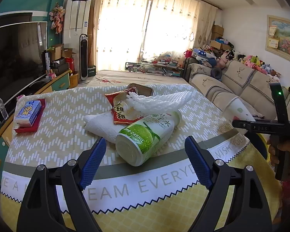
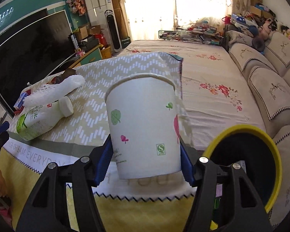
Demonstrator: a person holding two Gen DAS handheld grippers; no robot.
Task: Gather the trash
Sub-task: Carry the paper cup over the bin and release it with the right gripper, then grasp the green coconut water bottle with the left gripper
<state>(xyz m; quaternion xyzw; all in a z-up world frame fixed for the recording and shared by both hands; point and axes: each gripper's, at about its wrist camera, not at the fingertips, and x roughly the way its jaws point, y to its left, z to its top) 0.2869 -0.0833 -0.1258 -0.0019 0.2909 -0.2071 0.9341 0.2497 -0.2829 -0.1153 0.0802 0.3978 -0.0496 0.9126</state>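
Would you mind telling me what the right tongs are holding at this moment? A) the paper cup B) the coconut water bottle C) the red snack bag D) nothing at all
A: the right tongs are closed on the sides of the white paper cup, while the coconut water bottle lies on the table.

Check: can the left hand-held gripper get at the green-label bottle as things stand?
Probably yes. The left hand-held gripper is open, and the bottle lies on its side on the tablecloth just ahead, base toward it. Nothing sits between them; the snack bag lies behind the bottle.
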